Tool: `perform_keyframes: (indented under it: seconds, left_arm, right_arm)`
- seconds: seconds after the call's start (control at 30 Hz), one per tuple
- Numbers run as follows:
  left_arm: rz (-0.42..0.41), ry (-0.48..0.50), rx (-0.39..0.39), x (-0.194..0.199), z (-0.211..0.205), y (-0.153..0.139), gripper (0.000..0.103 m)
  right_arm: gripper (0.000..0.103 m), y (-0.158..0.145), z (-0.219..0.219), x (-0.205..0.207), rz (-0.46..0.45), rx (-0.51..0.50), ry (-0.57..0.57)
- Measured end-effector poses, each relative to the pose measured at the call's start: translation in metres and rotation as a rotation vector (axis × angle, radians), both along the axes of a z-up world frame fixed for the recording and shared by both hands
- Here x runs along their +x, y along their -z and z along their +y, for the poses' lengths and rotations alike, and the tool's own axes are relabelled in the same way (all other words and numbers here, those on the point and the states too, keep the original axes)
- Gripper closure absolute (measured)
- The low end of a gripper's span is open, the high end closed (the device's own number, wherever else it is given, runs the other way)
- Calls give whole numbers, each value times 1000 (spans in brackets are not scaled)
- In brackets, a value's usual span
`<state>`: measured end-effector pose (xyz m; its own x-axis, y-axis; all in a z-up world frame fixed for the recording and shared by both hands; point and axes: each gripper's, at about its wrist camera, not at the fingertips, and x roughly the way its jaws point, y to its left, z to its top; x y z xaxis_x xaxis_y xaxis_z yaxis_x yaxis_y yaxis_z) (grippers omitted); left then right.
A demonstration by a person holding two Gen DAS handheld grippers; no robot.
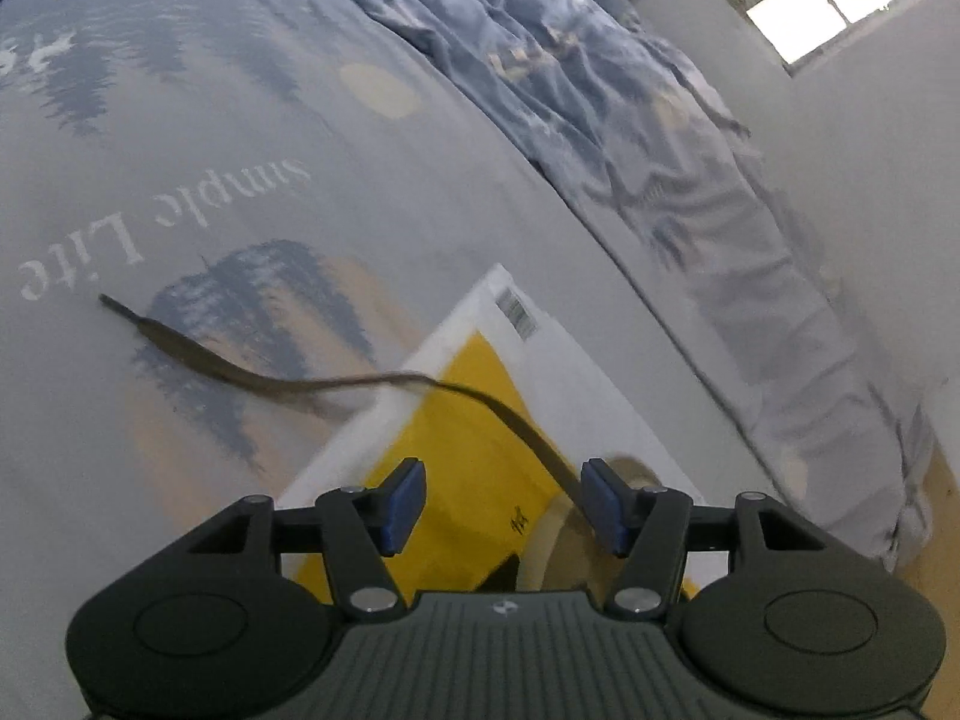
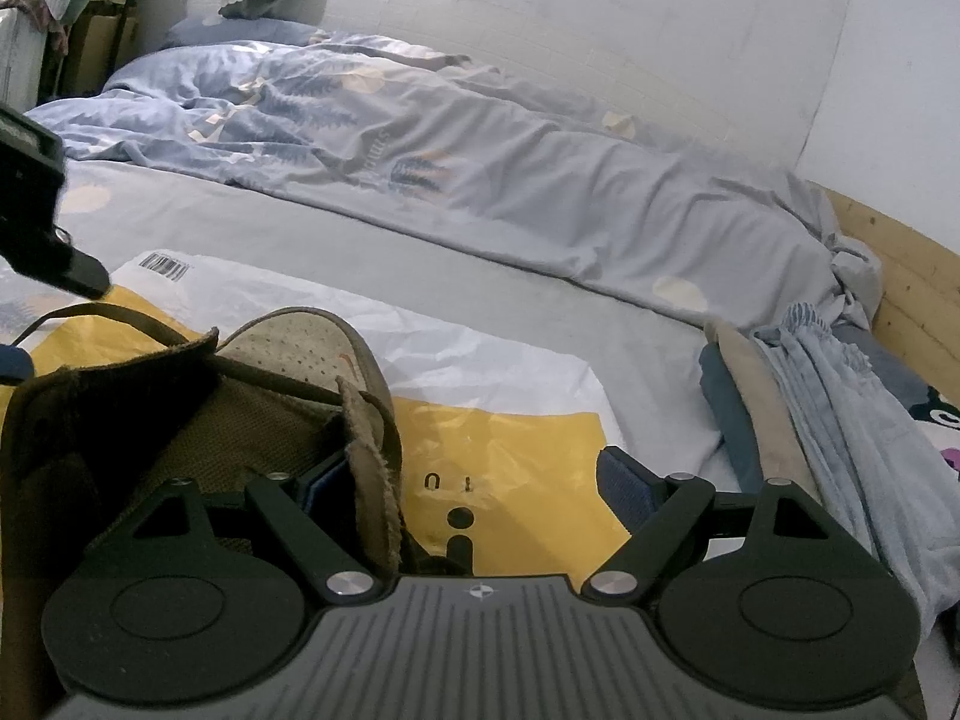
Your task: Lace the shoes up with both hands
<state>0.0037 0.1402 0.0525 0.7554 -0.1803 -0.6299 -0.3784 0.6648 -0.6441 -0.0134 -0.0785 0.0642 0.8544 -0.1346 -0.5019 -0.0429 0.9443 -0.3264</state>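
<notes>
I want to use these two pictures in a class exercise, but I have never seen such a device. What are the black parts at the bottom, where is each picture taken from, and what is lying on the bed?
Each picture comes from a camera mounted on a hand-held gripper, looking along its two blue-padded fingers. The left gripper stands open; a brown shoelace runs past its right pad and out over the bedsheet. The right gripper is open too, one finger inside the brown shoe. The shoe rests on a yellow-and-white plastic bag. A rumpled duvet lies behind.
</notes>
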Motion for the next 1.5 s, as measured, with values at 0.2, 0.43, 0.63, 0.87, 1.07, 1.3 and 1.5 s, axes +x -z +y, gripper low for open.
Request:
perform_keyframes:
  seconds: [0.2,0.43,0.63,0.87,1.07,1.3,1.5]
  left_arm:
    - [4,28,-21,4,-11,2,47]
    - [5,33,-71,11,-16,8,47]
    - [-4,24,-171,14,-13,17,47]
    - [-26,23,-257,16,-13,23,47]
    - [-48,9,-294,18,-12,28,50]
    - [-57,-18,-343,19,-10,33,75]
    - [-78,-26,-335,20,-9,31,96]
  right_arm:
    - [18,0,-3,-2,1,15,-6]
    - [18,-1,-5,-3,4,19,-14]
    - [18,-2,4,-8,6,17,-4]
    - [18,-1,4,-10,2,22,-11]
    - [18,-1,3,-11,2,23,-15]
    - [18,-1,2,-12,1,25,-15]
    - [18,-1,2,-11,-3,23,-10]
